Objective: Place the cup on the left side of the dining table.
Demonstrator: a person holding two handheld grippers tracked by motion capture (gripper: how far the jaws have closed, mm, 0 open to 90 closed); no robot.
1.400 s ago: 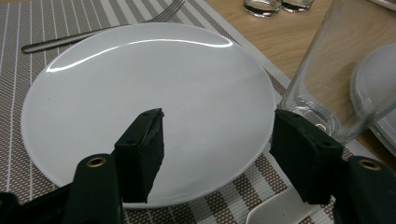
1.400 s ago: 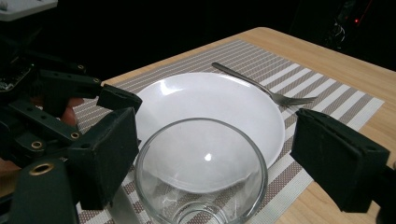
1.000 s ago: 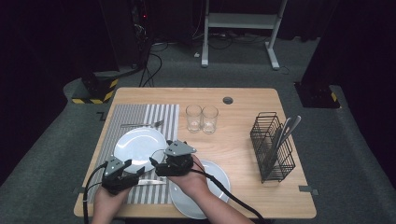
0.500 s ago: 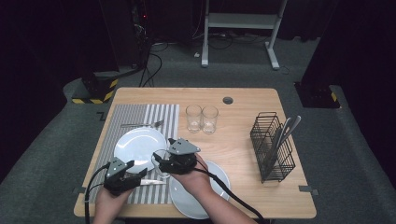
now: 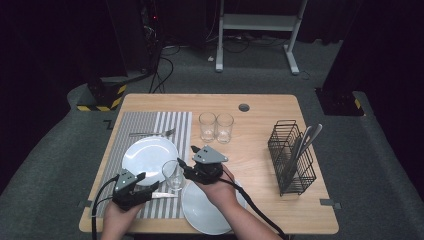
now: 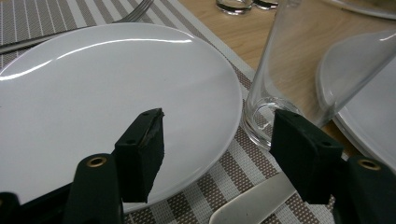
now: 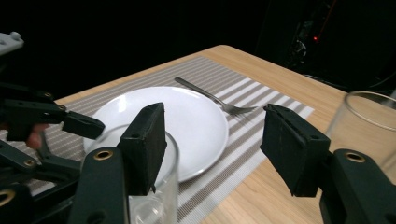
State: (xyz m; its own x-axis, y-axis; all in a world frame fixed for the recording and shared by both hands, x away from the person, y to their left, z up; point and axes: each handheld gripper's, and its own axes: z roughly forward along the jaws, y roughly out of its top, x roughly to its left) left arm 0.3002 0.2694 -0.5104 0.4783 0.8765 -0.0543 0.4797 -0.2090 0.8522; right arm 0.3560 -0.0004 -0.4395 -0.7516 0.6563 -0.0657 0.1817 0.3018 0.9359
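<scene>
— Where's your right gripper (image 5: 187,156) at?

— Jaws about half open, and they've just been closing. Nothing sits between the pads. The glass (image 5: 173,175) stands upright just off the tip of my left-hand jaw, on the right edge of the striped placemat (image 5: 175,125), between the plate on the mat (image 5: 147,155) and the second plate (image 5: 205,215) on bare wood.

— And the left one?

— My left gripper (image 5: 148,181) hovers wide open and empty over the near rim of the mat's plate, with the base of the glass just beside one jaw and a knife (image 6: 252,212) lying under it.

— So what's the care point?

— As I judge it, that near jaw. The glass is tall and light and hemmed in by both plates and both tools. I'd move the right hand level, straight along its own jaws, without swinging sideways, and I'd hold the left hand quiet so it doesn't nudge the base.
</scene>
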